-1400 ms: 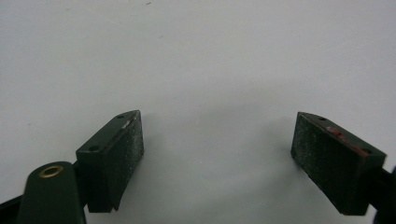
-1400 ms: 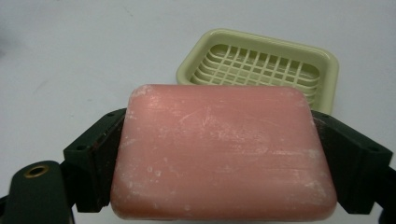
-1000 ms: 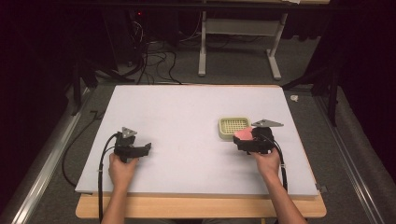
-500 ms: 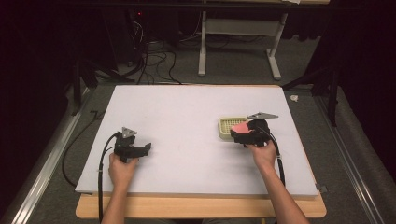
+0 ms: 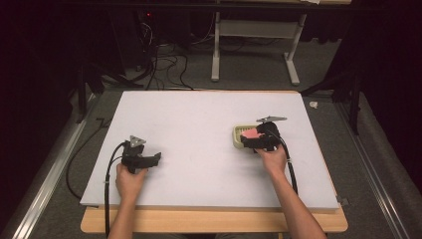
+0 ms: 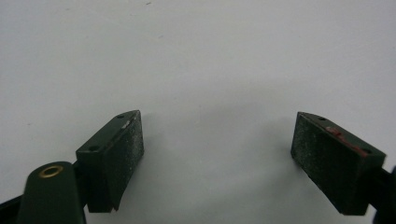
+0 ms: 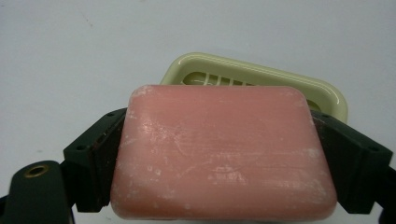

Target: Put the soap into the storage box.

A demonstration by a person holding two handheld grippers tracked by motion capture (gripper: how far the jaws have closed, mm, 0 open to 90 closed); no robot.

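A pink bar of soap [image 7: 224,149] is clamped between the two black jaws of my right gripper [image 5: 253,139], which holds it just over the near edge of a pale green soap dish [image 7: 322,91]. From above, the soap [image 5: 250,134] shows over the dish [image 5: 238,131] at the table's right middle. My left gripper [image 5: 157,158] rests at the left front of the white board, jaws wide apart with bare board between its pads [image 6: 123,149].
The white board [image 5: 199,124] covers a wooden table [image 5: 209,221]. Beyond the far edge are a white table frame [image 5: 254,45] and cables [image 5: 159,59] on the floor. Metal rails run along both sides.
My right gripper has carried the soap away from the person and slightly left, so it now overlaps the soap dish. The left gripper has stayed put.
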